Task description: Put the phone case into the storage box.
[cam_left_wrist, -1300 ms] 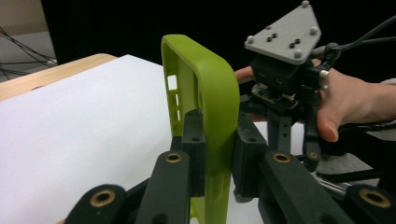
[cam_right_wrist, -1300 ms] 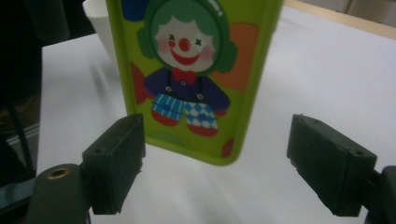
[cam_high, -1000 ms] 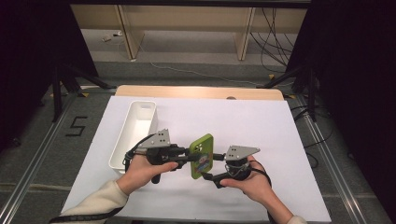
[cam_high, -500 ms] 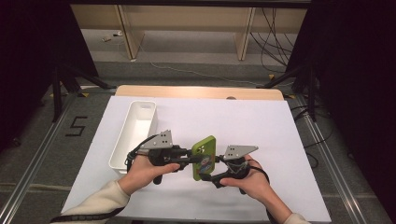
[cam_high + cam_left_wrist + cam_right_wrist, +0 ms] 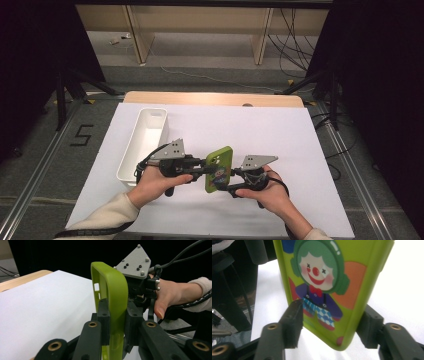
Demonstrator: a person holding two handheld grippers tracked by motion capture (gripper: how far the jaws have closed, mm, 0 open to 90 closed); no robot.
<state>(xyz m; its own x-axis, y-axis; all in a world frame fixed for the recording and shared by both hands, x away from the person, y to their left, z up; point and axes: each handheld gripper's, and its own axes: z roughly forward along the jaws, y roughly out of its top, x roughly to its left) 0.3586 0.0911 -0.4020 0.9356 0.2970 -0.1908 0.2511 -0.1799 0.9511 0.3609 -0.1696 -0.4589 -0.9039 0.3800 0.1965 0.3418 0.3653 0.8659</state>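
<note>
One green phone case [image 5: 219, 169] is held off the table between two grippers, near the table's middle and toward its 6 o'clock edge in the high view. The left gripper [image 5: 200, 167] is closed on the case from 9 o'clock; in the left gripper view its two black jaws are seen pressed against the case's two faces, with the case [image 5: 112, 297] standing edge-on between them. The right gripper [image 5: 227, 181] is brought in from 3 o'clock; in the right gripper view its two jaws are spread about as wide as the case and are set at the two long edges of the case [image 5: 324, 287], whose printed back bears one clown figure. Whether those jaws actually press the edges cannot be told. One white bin [image 5: 145, 141] is seen at 10 o'clock from the case, apart from it, lying lengthwise on the white sheet [image 5: 260, 125] that covers the table. Two hands are counted, one on each gripper.
</note>
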